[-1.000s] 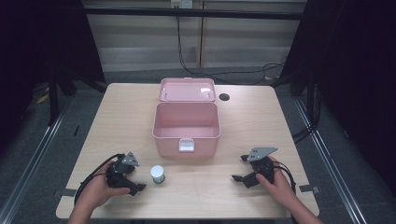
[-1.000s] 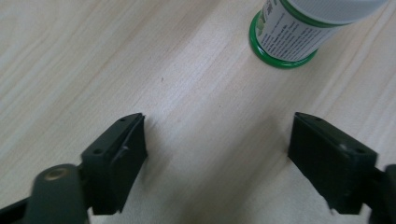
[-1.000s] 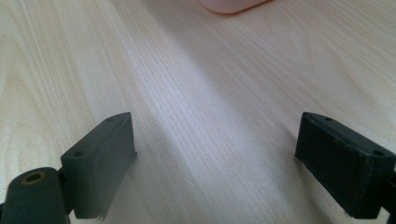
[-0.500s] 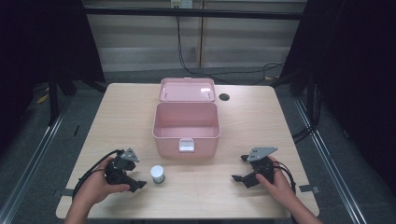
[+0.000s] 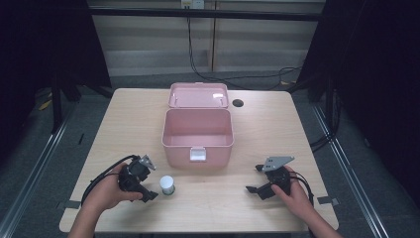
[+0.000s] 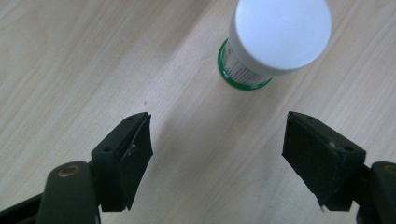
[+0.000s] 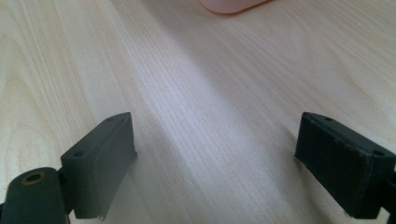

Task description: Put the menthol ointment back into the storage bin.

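On the wooden bench, the left gripper has closed in on the white-capped bottle, which stands near the front of the open pink box, fingers released and a grasp likely next, while the right gripper rests released.

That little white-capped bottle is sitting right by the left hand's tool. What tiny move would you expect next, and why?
Probably a short push forward of the left tool, so the bottle comes between its jaws. They stand wide open with the upright bottle just ahead of them, untouched. The pink box lies open behind, a likely destination.
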The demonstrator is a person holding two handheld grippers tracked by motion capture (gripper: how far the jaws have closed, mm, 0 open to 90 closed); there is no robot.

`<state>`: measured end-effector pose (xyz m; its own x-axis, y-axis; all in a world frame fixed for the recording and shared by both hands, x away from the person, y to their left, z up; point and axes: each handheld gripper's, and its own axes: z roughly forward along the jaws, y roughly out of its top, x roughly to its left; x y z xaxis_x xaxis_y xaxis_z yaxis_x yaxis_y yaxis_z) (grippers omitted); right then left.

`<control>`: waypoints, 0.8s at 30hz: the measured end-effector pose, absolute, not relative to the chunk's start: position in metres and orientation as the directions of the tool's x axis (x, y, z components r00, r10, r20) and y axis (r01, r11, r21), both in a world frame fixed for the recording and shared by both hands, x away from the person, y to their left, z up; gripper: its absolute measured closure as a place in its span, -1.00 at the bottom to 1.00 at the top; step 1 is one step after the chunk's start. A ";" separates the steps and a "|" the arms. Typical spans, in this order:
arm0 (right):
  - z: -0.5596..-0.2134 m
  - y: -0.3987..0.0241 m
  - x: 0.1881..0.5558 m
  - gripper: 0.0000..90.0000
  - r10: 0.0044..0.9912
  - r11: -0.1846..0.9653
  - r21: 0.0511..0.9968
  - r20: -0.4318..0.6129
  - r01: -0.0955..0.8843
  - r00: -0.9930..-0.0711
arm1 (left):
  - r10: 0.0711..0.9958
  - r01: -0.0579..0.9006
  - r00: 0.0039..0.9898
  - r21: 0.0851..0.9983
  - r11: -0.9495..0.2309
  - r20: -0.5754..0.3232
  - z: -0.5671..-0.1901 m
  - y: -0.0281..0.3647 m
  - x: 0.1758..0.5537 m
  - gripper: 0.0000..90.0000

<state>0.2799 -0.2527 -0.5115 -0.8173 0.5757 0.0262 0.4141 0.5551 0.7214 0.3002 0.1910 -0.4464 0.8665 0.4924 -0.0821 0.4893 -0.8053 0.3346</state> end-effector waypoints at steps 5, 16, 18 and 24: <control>-0.511 -0.253 0.280 -0.75 0.576 0.555 0.721 0.026 0.415 -0.817 | 0.495 0.495 0.864 0.325 -0.806 -0.087 -0.440 0.184 0.303 -0.47; -0.511 -0.253 0.280 -0.75 0.576 0.555 0.721 0.026 0.415 -0.817 | 0.473 0.479 0.877 0.258 -0.839 -0.087 -0.437 0.165 0.311 -0.41; -0.511 -0.253 0.280 -0.75 0.576 0.555 0.721 0.026 0.414 -0.817 | 0.466 0.472 0.880 0.259 -0.843 -0.087 -0.436 0.161 0.312 -0.40; -0.511 -0.253 0.280 -0.75 0.576 0.555 0.721 0.026 0.415 -0.817 | 0.451 0.460 0.888 0.224 -0.859 -0.094 -0.432 0.150 0.314 -0.37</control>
